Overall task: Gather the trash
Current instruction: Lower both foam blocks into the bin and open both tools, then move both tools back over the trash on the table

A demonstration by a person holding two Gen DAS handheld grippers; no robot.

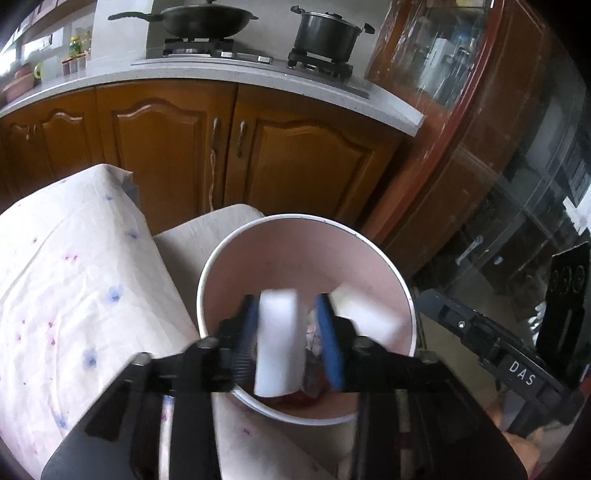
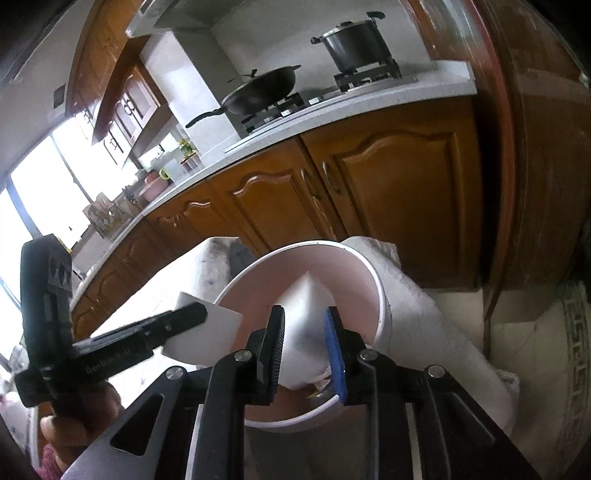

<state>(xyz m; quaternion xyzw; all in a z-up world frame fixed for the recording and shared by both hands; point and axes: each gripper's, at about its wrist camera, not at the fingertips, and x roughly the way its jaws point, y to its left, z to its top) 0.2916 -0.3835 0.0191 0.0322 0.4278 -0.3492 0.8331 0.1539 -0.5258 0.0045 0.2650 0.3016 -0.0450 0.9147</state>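
Note:
A pink bin with a white rim (image 1: 388, 266) stands beside the cloth-covered table; crumpled trash (image 1: 314, 339) lies at its bottom. My left gripper (image 1: 290, 334) is over the bin mouth with its jaws apart; a blurred white foam block (image 1: 279, 339) lies between them against the left pad, with a gap to the right pad. My right gripper (image 2: 306, 350) is above the same bin (image 2: 380, 291), its jaws closed on another white foam block (image 2: 304, 332). That block also shows in the left wrist view (image 1: 365, 314). The left gripper and its block (image 2: 207, 332) show in the right wrist view.
A table with a white flowered cloth (image 1: 74, 277) is left of the bin. Wooden kitchen cabinets (image 1: 177, 147) and a counter with a wok (image 1: 199, 18) and a pot (image 1: 325, 33) stand behind. A brown door frame (image 1: 461, 147) is at right.

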